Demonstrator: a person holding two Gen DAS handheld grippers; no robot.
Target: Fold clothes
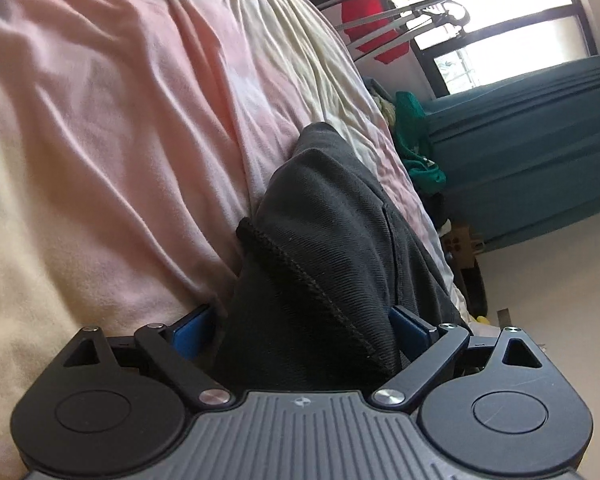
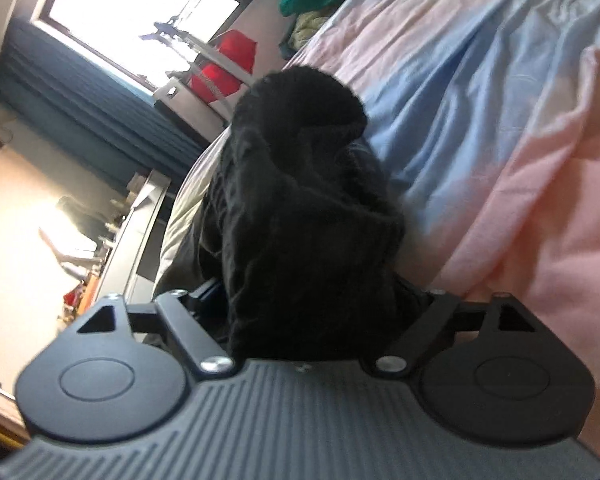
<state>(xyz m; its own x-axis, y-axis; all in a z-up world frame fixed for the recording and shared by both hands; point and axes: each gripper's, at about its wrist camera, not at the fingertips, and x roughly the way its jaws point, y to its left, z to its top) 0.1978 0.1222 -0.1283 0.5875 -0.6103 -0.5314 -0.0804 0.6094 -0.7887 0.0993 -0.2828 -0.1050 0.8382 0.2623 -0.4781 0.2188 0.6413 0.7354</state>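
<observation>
A bed covered by a rumpled sheet (image 1: 120, 120) in pink, cream and pale blue patches fills both wrist views, tilted steeply. On the sheet near its edge lies the dark garment (image 1: 332, 216), bunched into a heap. The left gripper (image 1: 300, 320) has its jaws spread wide with the garment's stitched hem lying between the blue pads (image 1: 192, 332); whether they press it cannot be told. The right gripper (image 2: 312, 300) also stands wide, with black cloth (image 2: 300, 200) piled between its fingers and hiding their tips. Beyond the bed's edge stand a bright window (image 1: 500, 0), teal curtains (image 1: 532, 148), a rack with something red (image 1: 364, 24), and a green cloth heap (image 1: 416, 140) beside the bed.
</observation>
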